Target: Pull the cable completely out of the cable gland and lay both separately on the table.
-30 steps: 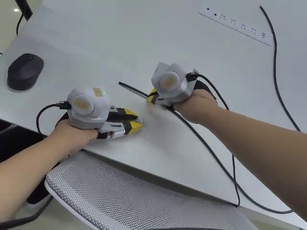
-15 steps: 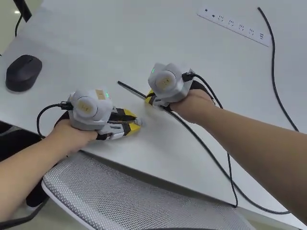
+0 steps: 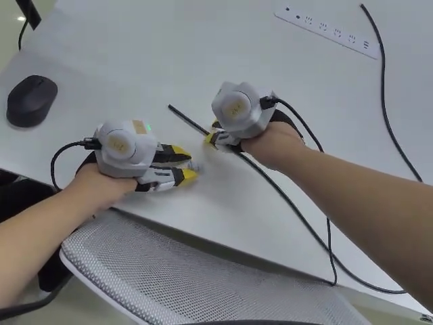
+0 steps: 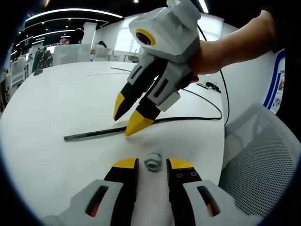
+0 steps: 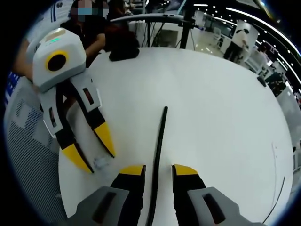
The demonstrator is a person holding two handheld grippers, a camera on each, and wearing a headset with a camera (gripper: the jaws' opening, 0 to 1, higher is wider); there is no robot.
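Note:
A small grey cable gland [image 4: 153, 161] lies on the white table [image 3: 135, 54], just ahead of my left gripper [image 4: 153, 163], whose yellow-tipped jaws stand open on either side of it. From the head the gland [image 3: 195, 166] sits just off the left gripper [image 3: 183, 163]. A thin black cable [image 5: 159, 141] lies straight on the table, apart from the gland [image 5: 99, 163]. It runs between the jaws of my right gripper [image 5: 158, 170], which stand open around it without pinching it. The right gripper [image 3: 215, 139] is over the near end of the cable [image 3: 188, 120].
A black mouse [image 3: 30, 100] rests at the table's left edge. A white power strip [image 3: 325, 28] and a black lead [image 3: 384, 81] lie at the far right. A grey mesh chair [image 3: 203, 277] stands below the near table edge.
My left gripper's jaws have spread apart, and the gland now lies free on the table by their tips. The right gripper has barely shifted.

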